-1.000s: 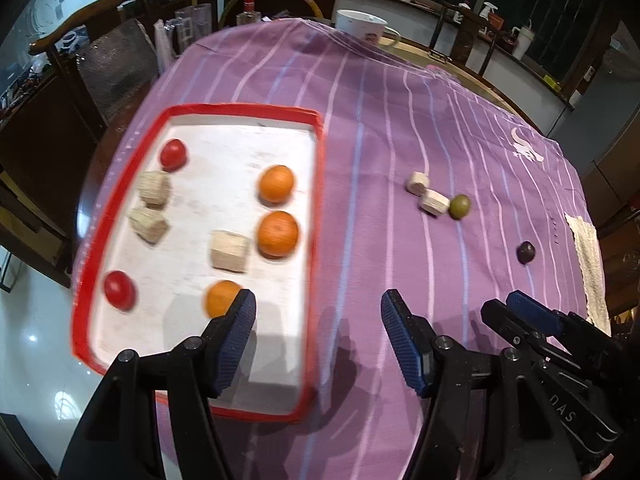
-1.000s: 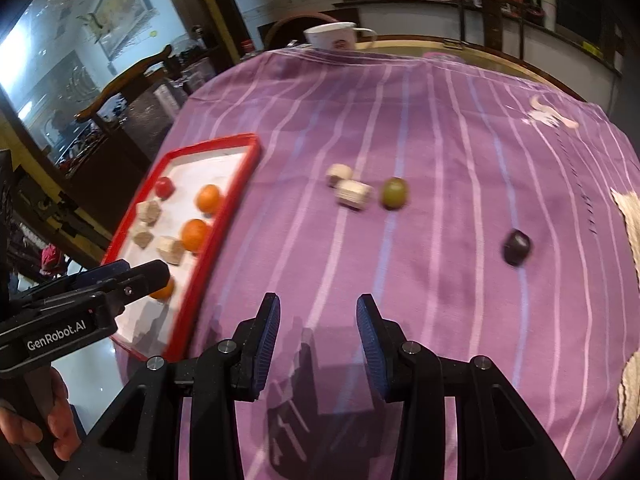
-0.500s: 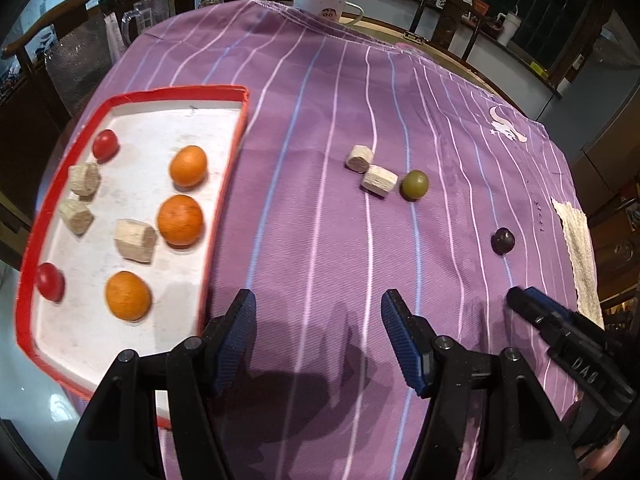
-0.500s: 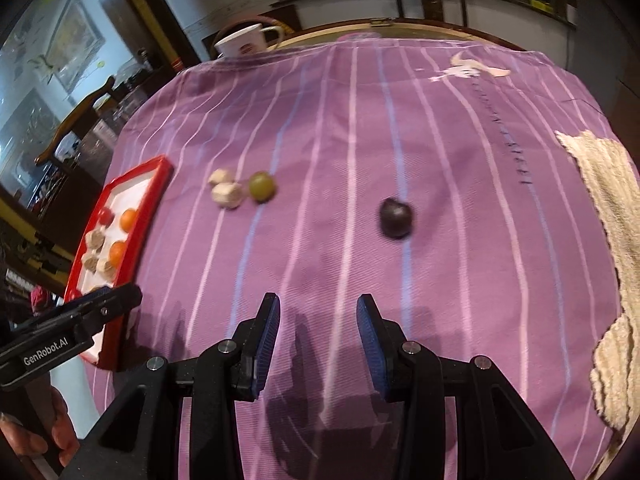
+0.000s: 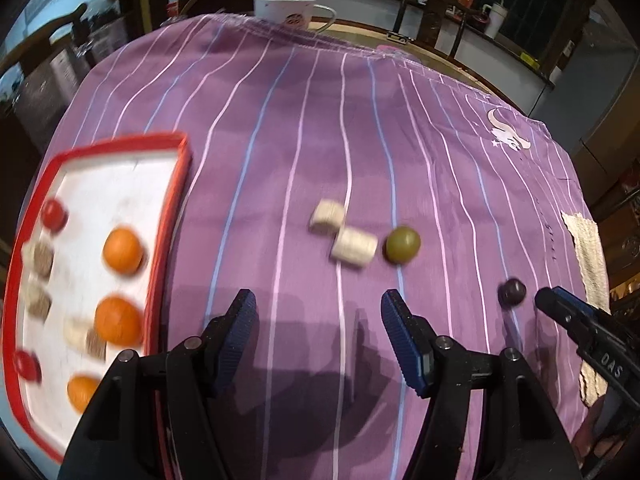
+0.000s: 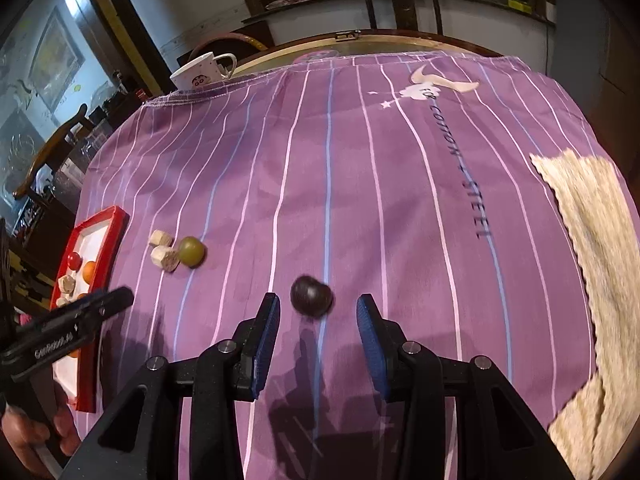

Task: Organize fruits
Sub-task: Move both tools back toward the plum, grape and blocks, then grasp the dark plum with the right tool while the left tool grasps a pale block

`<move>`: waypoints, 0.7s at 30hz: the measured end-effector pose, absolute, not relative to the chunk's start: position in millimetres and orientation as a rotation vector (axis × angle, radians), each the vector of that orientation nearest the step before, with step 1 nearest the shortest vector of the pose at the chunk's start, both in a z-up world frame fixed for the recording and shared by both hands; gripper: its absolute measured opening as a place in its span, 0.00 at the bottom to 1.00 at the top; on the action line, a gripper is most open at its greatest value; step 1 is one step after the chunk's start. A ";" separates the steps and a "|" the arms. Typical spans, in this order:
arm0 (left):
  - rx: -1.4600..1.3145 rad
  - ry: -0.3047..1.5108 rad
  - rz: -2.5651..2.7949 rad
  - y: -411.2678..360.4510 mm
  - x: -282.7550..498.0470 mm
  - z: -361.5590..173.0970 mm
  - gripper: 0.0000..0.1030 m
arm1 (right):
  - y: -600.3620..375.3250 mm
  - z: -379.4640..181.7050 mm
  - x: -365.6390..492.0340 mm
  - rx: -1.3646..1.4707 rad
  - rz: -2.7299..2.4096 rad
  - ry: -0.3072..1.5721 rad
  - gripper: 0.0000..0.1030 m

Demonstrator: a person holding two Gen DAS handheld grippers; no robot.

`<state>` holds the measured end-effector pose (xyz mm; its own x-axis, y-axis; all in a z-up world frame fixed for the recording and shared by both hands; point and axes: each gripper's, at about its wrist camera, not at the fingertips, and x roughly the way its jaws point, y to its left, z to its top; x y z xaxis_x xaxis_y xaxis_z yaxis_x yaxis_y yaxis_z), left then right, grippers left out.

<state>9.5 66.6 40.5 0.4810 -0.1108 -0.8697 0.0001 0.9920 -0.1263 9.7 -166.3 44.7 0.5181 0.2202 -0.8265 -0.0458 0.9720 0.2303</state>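
Purple striped cloth (image 5: 320,128) is covering the round table (image 6: 400,42); a cream woven mat (image 6: 592,264) is lying along its right edge, a white mug (image 5: 286,8) standing at the far edge.

Red-rimmed tray (image 5: 176,208) is sitting at the cloth's left edge. Inside it: three oranges (image 5: 122,250), two red fruits (image 5: 53,214), and several pale chunks (image 5: 38,258), all blurred.

Out on the cloth, about mid-table: two pale chunks (image 5: 354,246) lying touching each other, a green fruit (image 5: 403,244) just beside the nearer one, on the side toward the mat.

Dark plum-like fruit (image 6: 311,295) is resting alone nearer the mat side, well apart from the green fruit.

My left tongs (image 5: 318,312) are hanging over bare cloth between the tray and the chunks, jaws standing wide, gripping nothing.

My right tongs (image 6: 318,312) are pointing down at the dark fruit; it is sitting just ahead of the tips, in line with the gap. Jaws narrower than the left pair, parted, pads not touching the fruit.

My hand (image 6: 28,436) is showing at the lower left of the right view, gripping the left tongs' handle.
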 end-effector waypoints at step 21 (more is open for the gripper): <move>-0.150 1.089 -0.181 50.5 49.3 14.5 0.47 | -154.9 21.3 28.5 0.129 0.175 1.054 0.43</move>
